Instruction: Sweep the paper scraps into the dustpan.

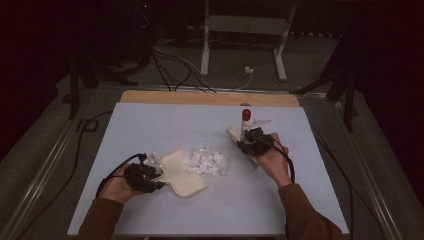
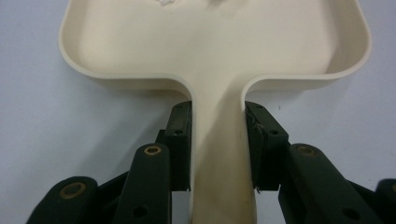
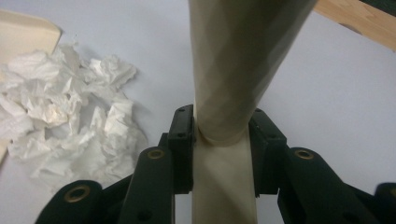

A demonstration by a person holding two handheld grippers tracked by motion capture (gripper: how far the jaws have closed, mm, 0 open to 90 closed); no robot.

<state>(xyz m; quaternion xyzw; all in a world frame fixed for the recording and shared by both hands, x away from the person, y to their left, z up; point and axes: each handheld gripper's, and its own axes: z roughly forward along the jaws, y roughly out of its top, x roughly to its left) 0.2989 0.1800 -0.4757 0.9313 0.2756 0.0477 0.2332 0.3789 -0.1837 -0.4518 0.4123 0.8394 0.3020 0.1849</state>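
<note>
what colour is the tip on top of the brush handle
Red: the tip caps the cream brush handle, and it shows best in the high view.

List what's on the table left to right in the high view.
Left claw → cream dustpan → pile of crumpled white paper → right claw gripping the cream brush handle.
</note>
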